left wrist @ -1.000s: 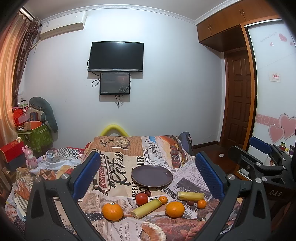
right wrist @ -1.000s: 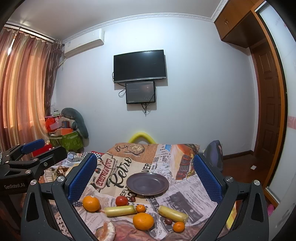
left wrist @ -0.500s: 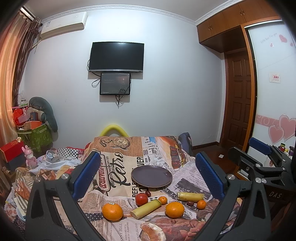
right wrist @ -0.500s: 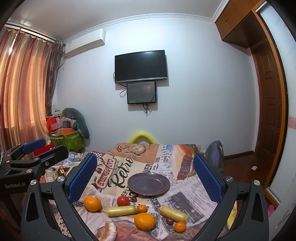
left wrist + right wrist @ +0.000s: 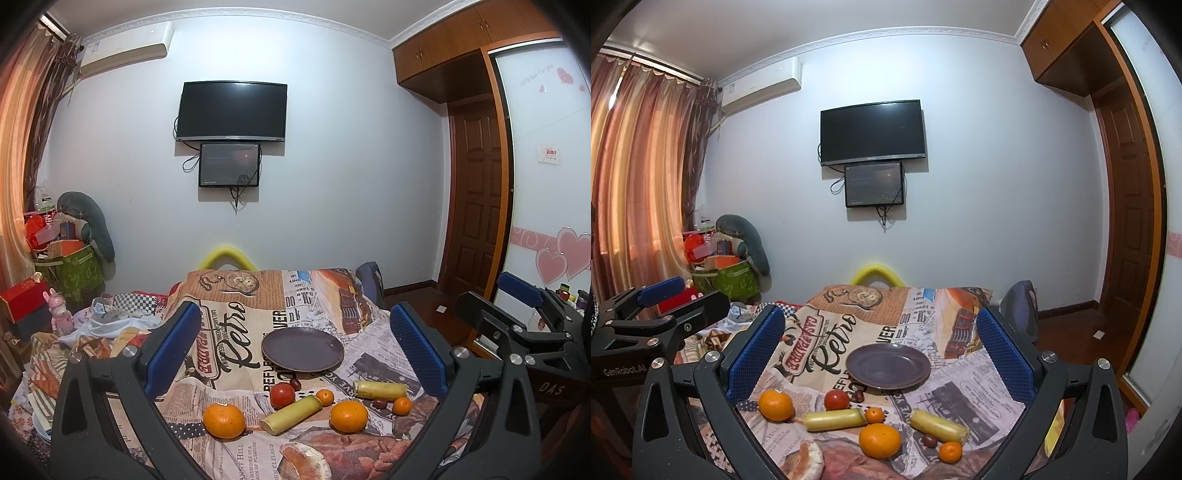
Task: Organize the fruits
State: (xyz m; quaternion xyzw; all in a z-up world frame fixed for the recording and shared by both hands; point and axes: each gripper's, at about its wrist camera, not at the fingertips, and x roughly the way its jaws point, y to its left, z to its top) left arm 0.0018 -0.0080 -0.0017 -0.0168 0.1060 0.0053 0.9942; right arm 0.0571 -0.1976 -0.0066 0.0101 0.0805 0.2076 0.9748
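A dark purple plate (image 5: 303,349) (image 5: 887,366) lies bare on the newspaper-print cloth (image 5: 236,321). In front of it are two large oranges (image 5: 224,421) (image 5: 348,416), a red tomato (image 5: 282,394), two small mandarins (image 5: 325,397) (image 5: 402,405), two yellow-green cane pieces (image 5: 291,414) (image 5: 380,390) and small dark dates (image 5: 294,384). My left gripper (image 5: 295,347) is open, held above and short of the fruit. My right gripper (image 5: 882,350) is open too, with nothing between its fingers. Each gripper shows at the edge of the other's view.
A peeled citrus half (image 5: 304,458) lies at the near edge of the cloth. Clutter, boxes and a green bag (image 5: 70,269) fill the left side. A wooden door (image 5: 476,206) and wardrobe stand on the right. A TV (image 5: 232,110) hangs on the far wall.
Both grippers have drifted very slightly; the right wrist view shifted a little so the fruit sits lower right. Nothing was grasped or moved on the cloth.
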